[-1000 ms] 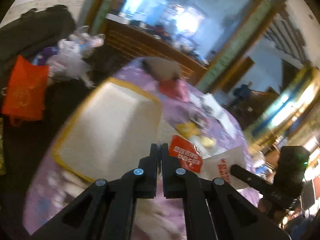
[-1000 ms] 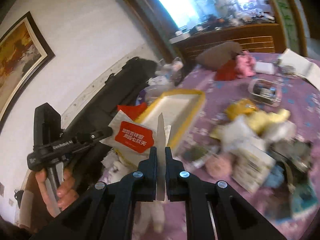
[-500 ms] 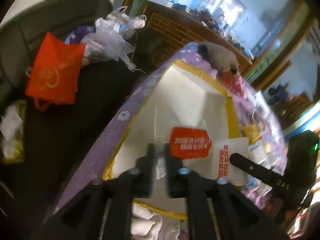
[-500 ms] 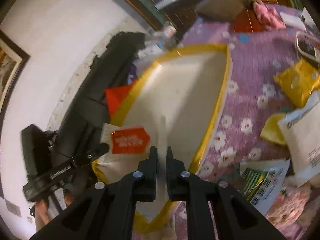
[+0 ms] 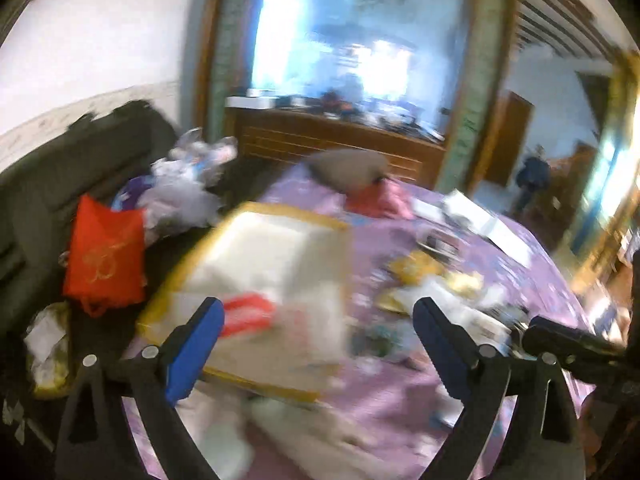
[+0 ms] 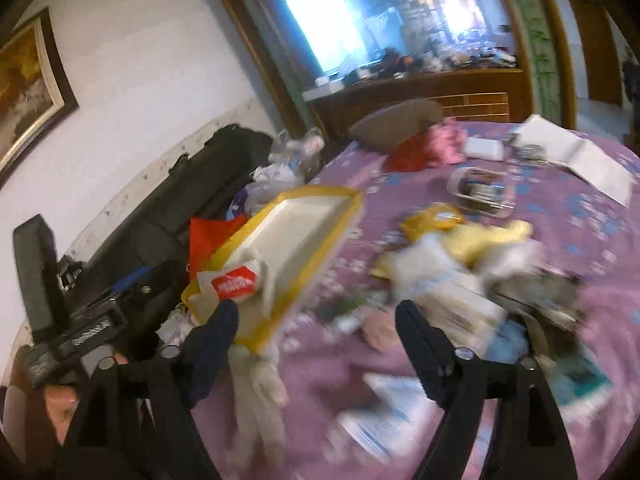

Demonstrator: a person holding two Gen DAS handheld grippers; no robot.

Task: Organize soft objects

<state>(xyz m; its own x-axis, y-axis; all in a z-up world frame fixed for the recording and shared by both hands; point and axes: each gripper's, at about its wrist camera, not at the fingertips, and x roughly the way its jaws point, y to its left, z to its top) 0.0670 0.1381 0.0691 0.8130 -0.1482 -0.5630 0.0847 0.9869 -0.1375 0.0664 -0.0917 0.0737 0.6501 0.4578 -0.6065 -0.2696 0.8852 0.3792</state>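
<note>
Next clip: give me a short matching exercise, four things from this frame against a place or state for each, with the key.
Things:
1. white packet with red label
2. red bag
3. grey cushion
4. left gripper

Places or states:
A. at the far edge of the purple tablecloth
B. lying in the near end of the yellow-rimmed tray
C. open, nothing between its jaws, which have just been opening
D. off the table, on the dark sofa

Pairs: 1-B, 2-D, 3-A, 4-C
</note>
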